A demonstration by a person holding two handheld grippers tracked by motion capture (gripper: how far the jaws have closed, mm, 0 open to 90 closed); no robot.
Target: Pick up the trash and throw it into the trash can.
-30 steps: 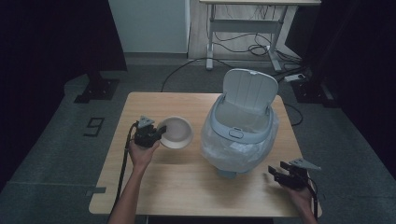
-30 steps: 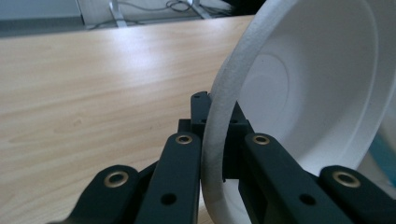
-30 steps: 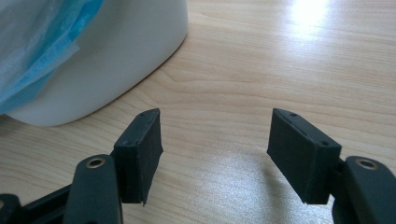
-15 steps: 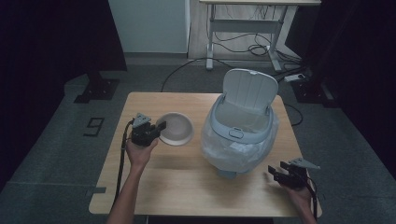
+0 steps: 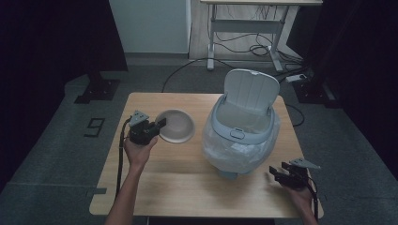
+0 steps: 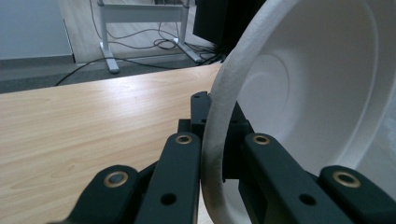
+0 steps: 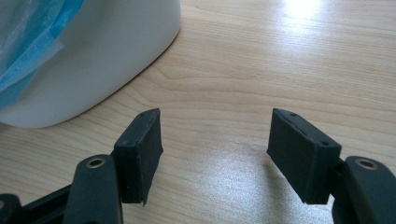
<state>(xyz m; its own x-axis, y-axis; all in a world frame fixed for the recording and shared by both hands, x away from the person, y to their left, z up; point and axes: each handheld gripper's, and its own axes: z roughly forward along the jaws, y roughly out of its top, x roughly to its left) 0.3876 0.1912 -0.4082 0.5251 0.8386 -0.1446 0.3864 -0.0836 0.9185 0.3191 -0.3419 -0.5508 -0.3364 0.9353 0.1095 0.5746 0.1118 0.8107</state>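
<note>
Left gripper [image 5: 158,126] pinches the bowl [image 5: 177,125] by its rim, at 9 o'clock of the open bin [image 5: 241,129], presumably so it can be tipped into the bin. Right gripper [image 7: 215,144], jaws spread and empty, hovers over the table [image 5: 183,180] at 4 o'clock, clear of the bin.
</note>
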